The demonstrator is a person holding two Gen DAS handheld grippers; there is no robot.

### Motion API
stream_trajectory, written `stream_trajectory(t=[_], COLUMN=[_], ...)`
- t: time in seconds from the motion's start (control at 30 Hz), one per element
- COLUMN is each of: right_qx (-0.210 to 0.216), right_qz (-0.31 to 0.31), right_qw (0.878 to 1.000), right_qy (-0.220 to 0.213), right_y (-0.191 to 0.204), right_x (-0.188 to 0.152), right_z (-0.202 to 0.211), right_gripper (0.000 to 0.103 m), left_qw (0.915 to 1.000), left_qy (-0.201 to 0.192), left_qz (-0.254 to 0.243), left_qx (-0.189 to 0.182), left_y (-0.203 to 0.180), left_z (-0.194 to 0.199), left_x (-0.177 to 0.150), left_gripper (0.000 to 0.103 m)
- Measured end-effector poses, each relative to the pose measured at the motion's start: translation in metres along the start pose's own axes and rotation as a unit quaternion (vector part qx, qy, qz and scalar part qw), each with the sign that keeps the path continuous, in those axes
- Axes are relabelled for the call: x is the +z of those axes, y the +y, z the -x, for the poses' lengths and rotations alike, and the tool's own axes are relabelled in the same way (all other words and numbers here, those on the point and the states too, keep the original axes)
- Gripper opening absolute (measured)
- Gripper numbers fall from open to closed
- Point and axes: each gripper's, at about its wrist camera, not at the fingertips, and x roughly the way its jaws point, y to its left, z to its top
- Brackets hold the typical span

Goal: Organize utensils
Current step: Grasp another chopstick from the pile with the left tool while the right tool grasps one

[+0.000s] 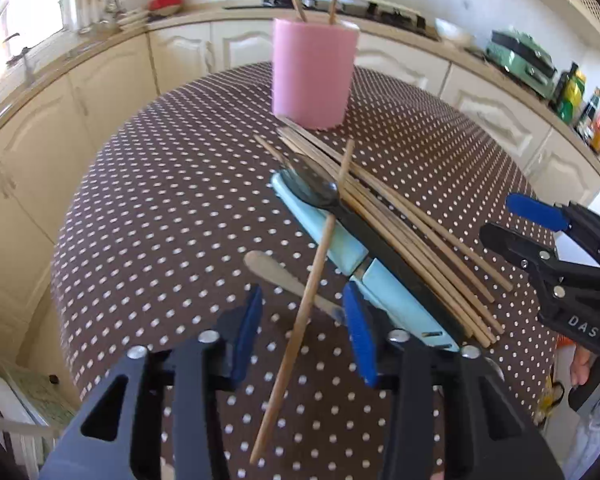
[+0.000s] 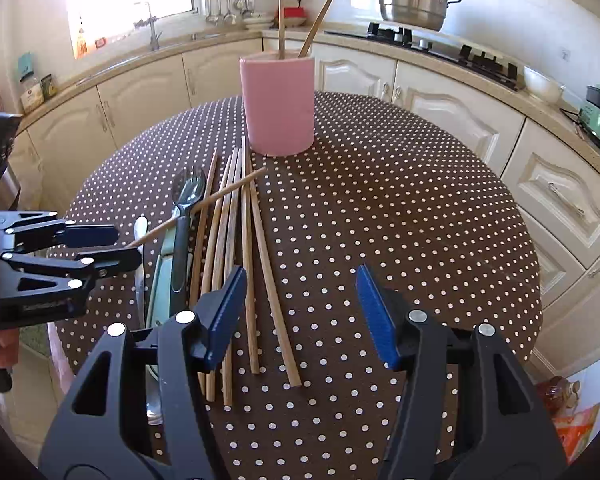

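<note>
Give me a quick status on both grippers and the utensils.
Left gripper jaws open around one chopstick, grip unclear. Right gripper open, empty. Pink holder holds two sticks; chopstick pile, spoon on table. Nothing blocking.

left wrist: low over desk (image 1: pixel 148 200), facing pink cup (image 1: pixel 314 72), close | right wrist: same heading, further right | shared: cup, chopstick pile (image 2: pixel 236 248)
</note>
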Motion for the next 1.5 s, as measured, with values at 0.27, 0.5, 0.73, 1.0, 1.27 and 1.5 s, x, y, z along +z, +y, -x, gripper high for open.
stream_trajectory(t=[0.27, 0.5, 0.73, 1.0, 1.27, 1.5], right_qx=[0.014, 0.027, 0.032, 0.054, 0.076, 0.087], right_qz=[0.023, 0.049, 0.085, 0.100, 0.094, 0.070], right_qw=[0.999, 0.995, 0.986, 0.973, 0.964, 0.972], right_qy=[0.036, 0.082, 0.140, 0.200, 0.239, 0.205], right_y=[0.002, 0.007, 0.017, 0.026, 0.026, 0.009], right_x=[0.015, 0.035, 0.055, 0.086, 0.116, 0.113], right_z=[-0.018, -0.047, -0.078, -0.110, -0.136, -0.126], right_gripper=[0.057, 0.055, 0.042, 0.034, 0.006, 0.007], left_qw=[0.9994, 0.9980, 0.9940, 0.9938, 0.9933, 0.9887], left_qy=[0.004, -0.008, 0.026, 0.068, 0.069, 0.015], left_qz=[-0.027, 0.059, 0.099, 0.083, 0.090, 0.058], left_qx=[0.022, 0.023, 0.037, 0.028, 0.023, 0.138], left_y=[-0.006, 0.019, 0.040, 0.049, 0.064, 0.054], left_z=[-0.017, -0.008, -0.011, -0.035, -0.045, -0.021], left_x=[0.019, 0.006, 0.015, 0.055, 0.080, 0.080], left_gripper=[0.006, 0.005, 0.006, 0.006, 0.006, 0.005])
